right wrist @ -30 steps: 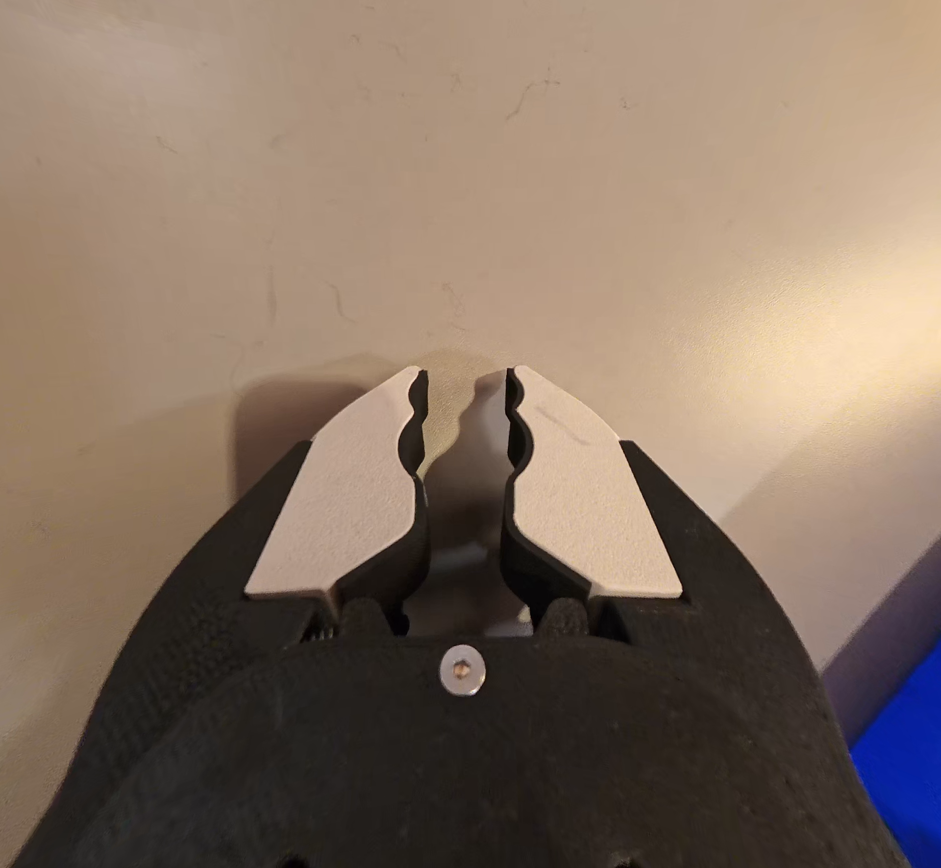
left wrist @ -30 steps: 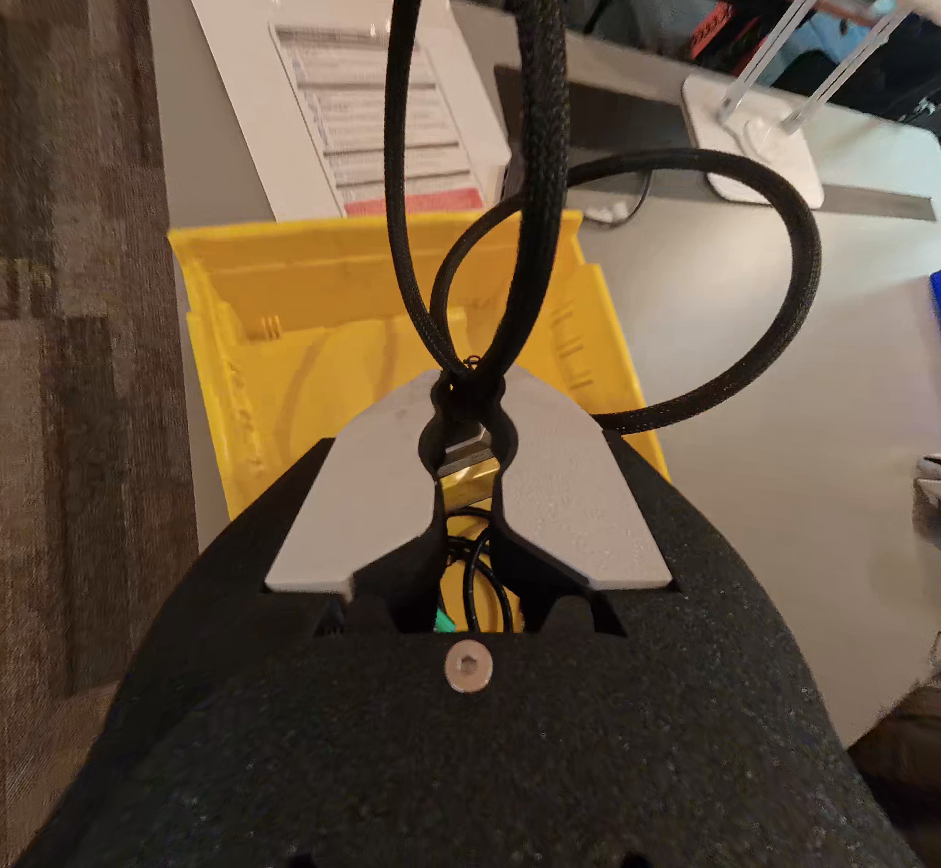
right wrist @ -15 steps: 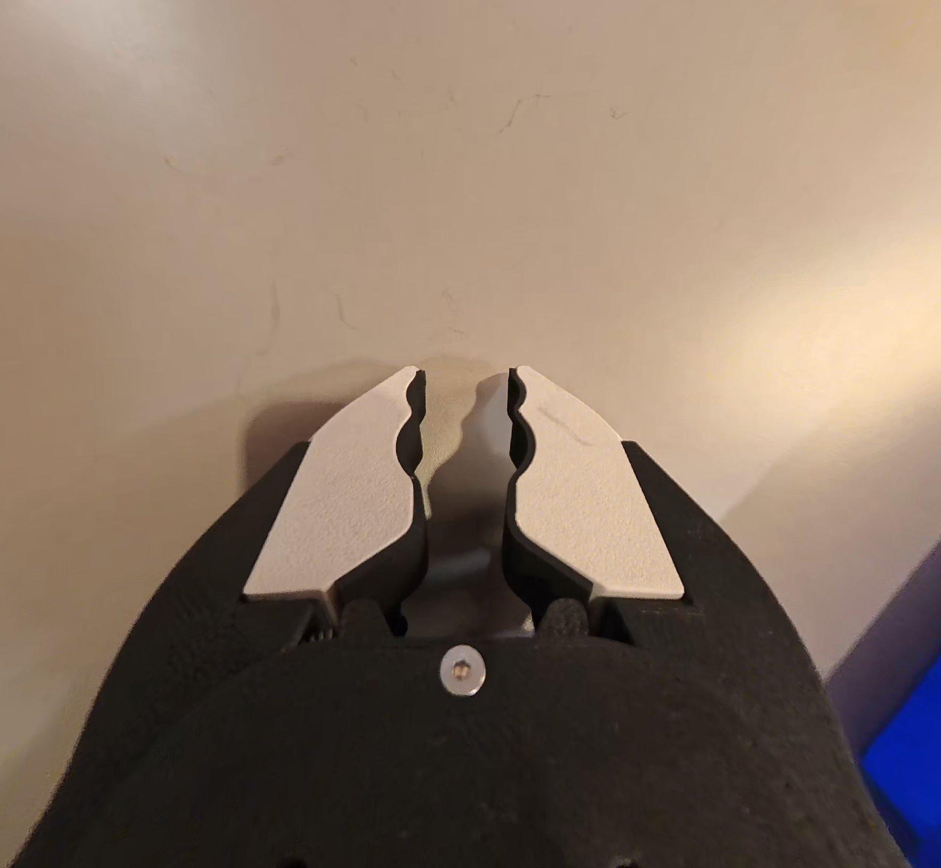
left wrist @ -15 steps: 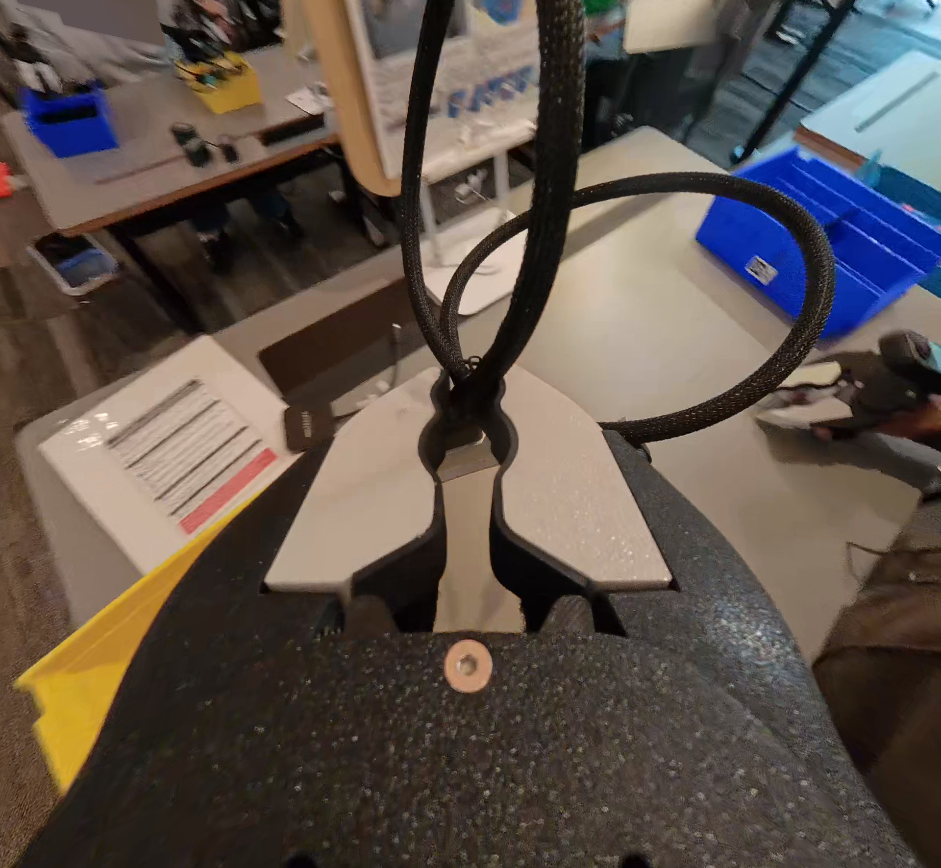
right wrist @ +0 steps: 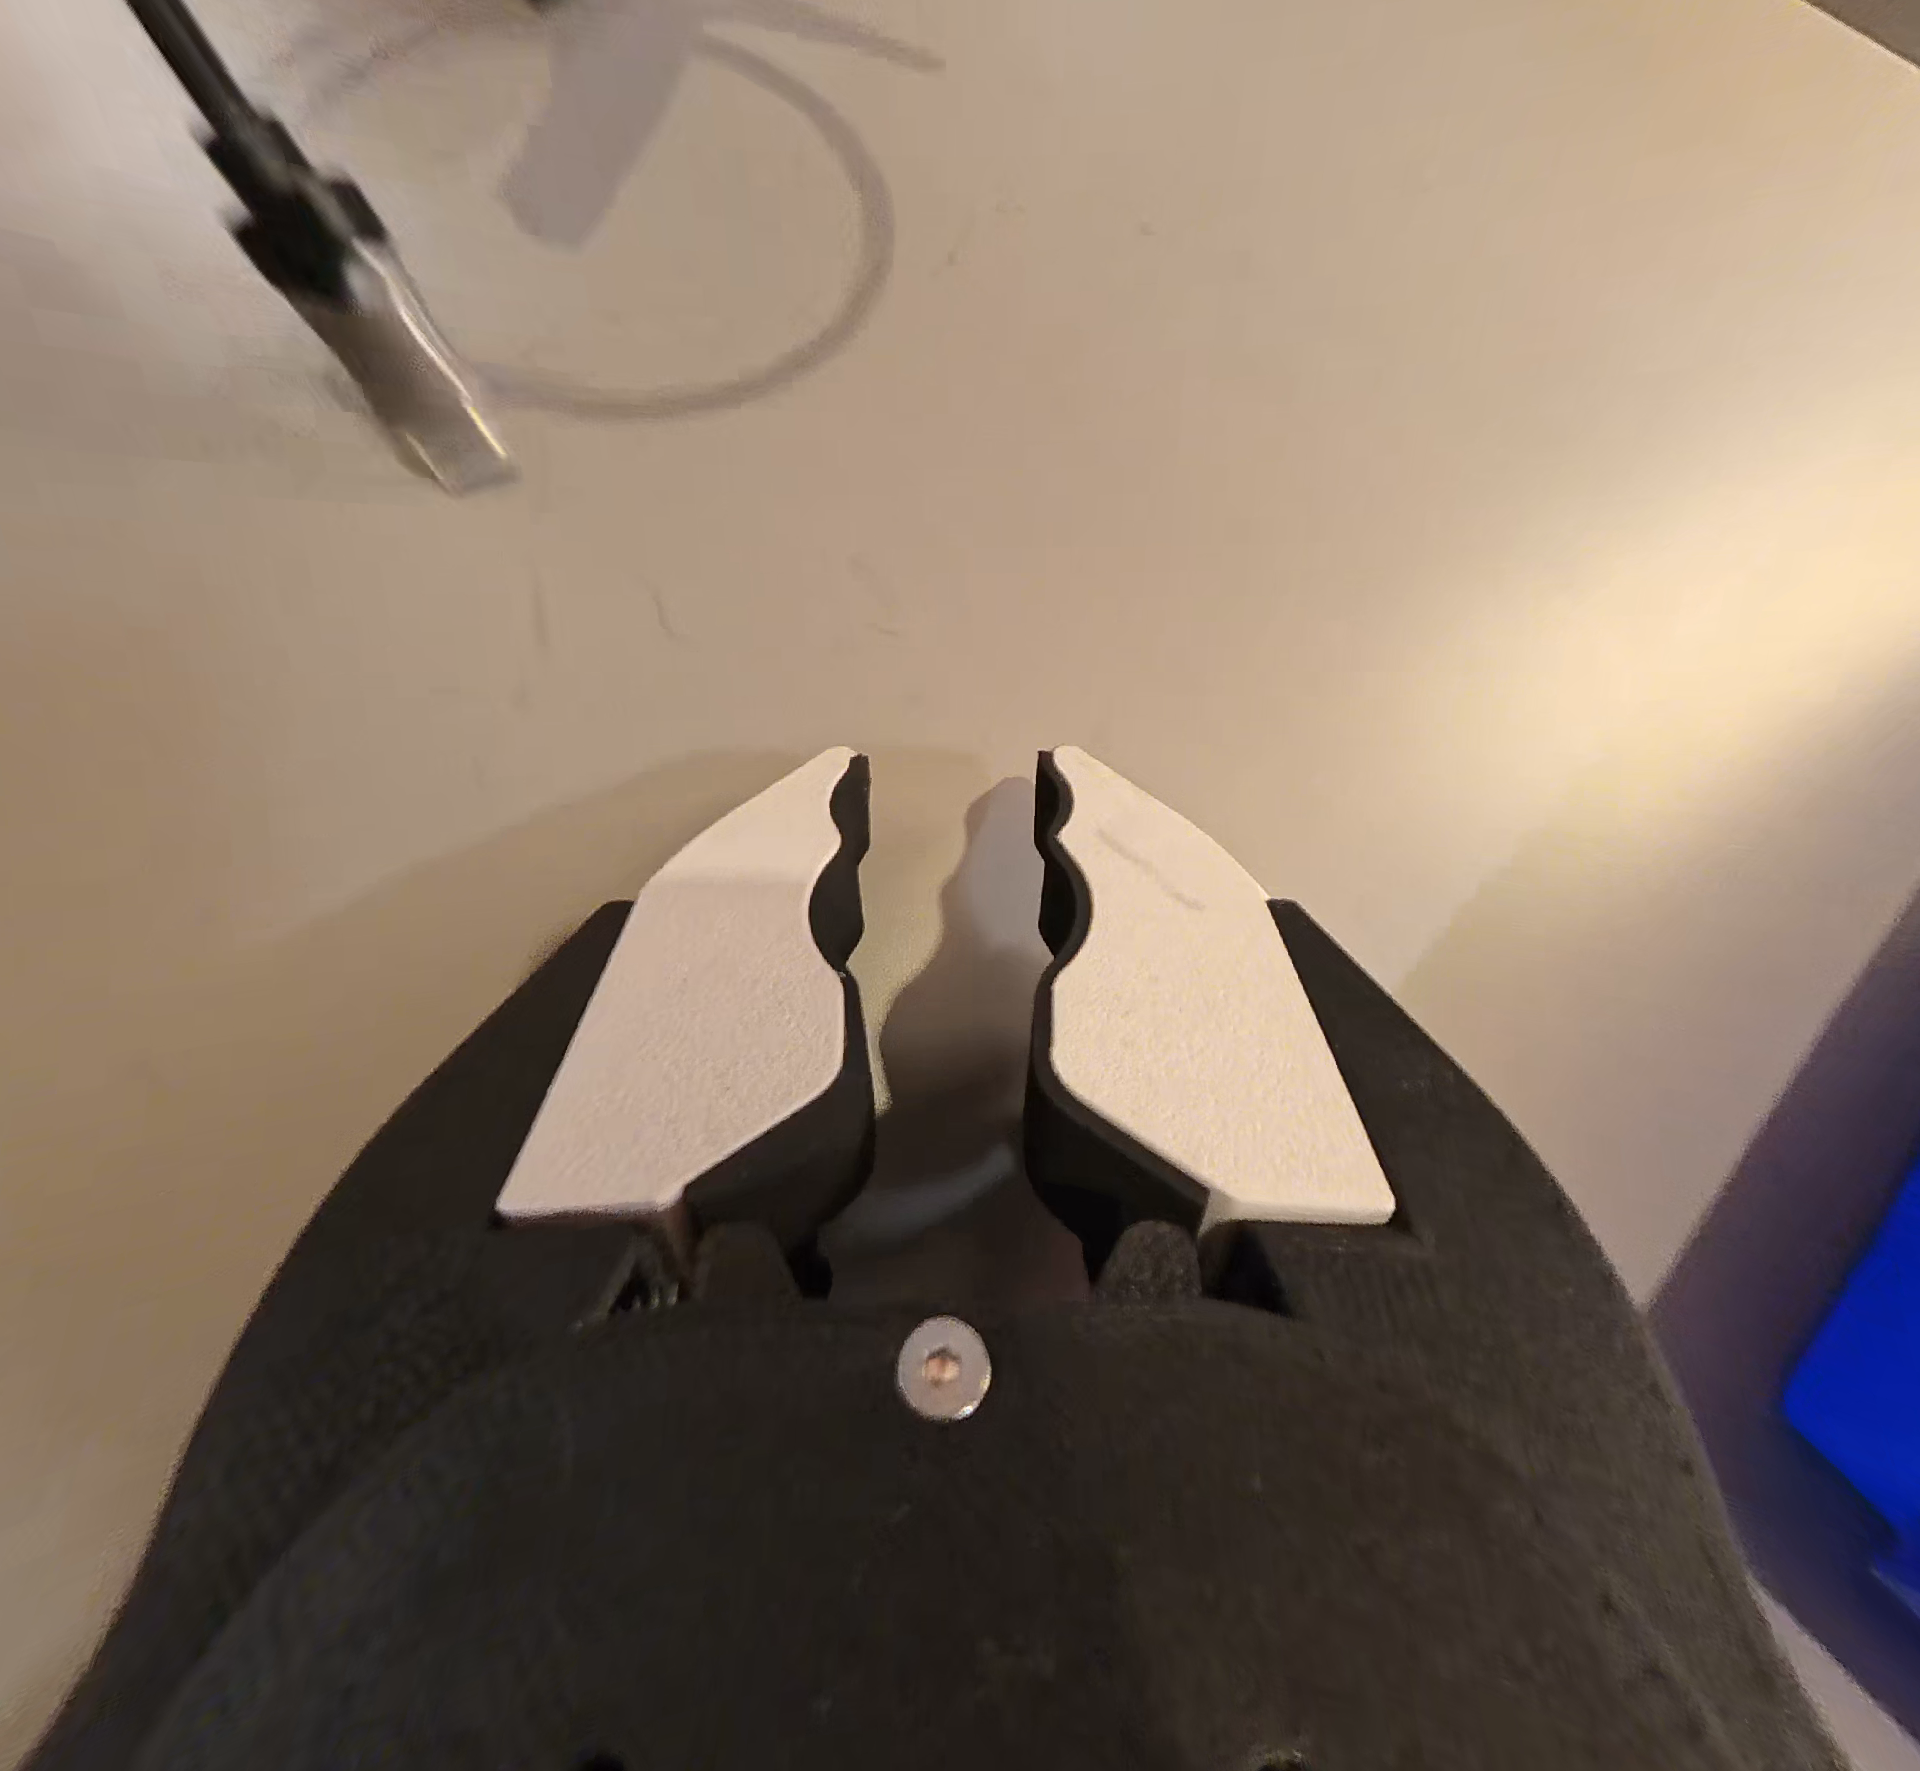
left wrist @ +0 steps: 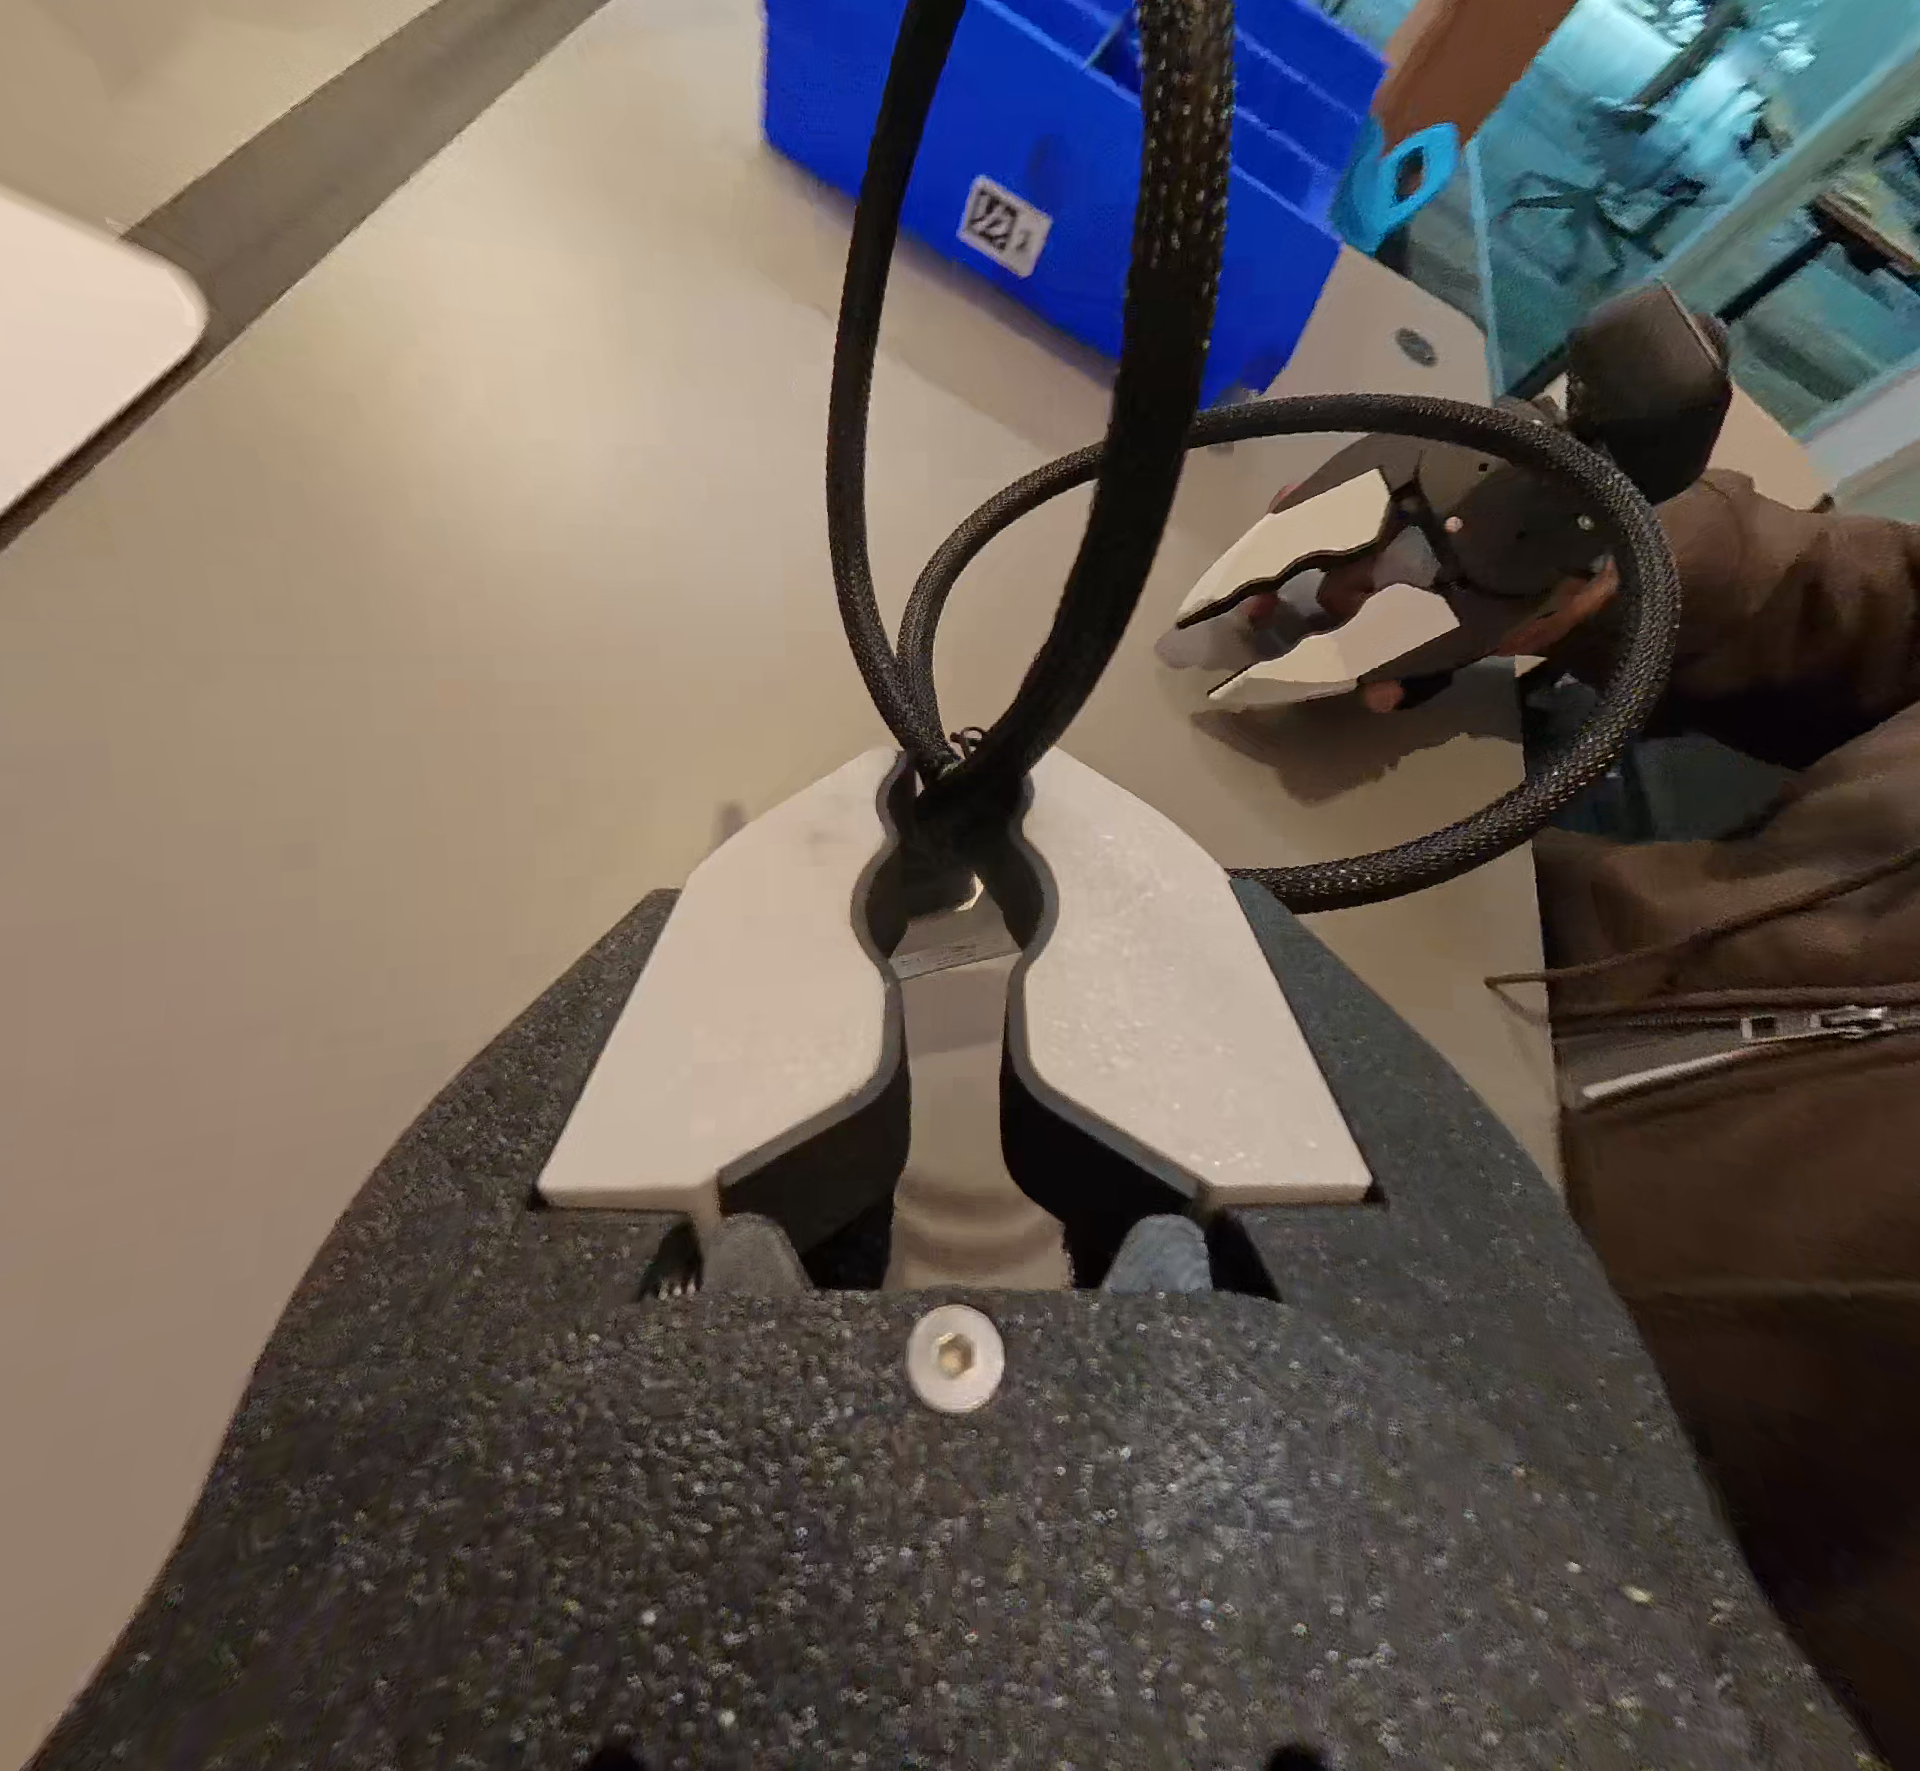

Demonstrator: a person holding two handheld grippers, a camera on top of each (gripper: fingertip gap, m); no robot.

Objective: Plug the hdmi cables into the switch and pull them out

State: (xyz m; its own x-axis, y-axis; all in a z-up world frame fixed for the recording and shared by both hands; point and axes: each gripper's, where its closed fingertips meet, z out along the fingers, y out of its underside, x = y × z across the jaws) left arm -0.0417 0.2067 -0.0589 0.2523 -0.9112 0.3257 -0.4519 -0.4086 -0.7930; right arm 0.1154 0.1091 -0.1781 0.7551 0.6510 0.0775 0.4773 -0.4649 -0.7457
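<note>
My left gripper (left wrist: 961,771) is shut on a coiled black braided cable (left wrist: 1164,194). Its loops rise in front of the fingertips and a metal plug (left wrist: 951,932) sits between the fingers. I hold it above the beige table (left wrist: 468,526). The right gripper also shows in the left wrist view (left wrist: 1210,656), low over the table to the right, jaws apart. In the right wrist view my right gripper (right wrist: 954,765) is open and empty, close to the table (right wrist: 1299,371). A black cable end with a silver plug (right wrist: 416,371) hangs, blurred, at the upper left of that view.
A blue bin (left wrist: 1049,90) stands at the back of the table; its edge also shows in the right wrist view (right wrist: 1860,1326). A white flat base (left wrist: 73,350) lies at far left. A dark strip (left wrist: 395,90) runs across the table. A person's dark sleeve (left wrist: 1787,599) is at right. Tip to tip, the grippers are about 25 cm apart.
My left gripper has swung right with the cable, from over the yellow bin to above the table near the blue bin. The cable's plug end has come into the right wrist view. The right gripper stays open.
</note>
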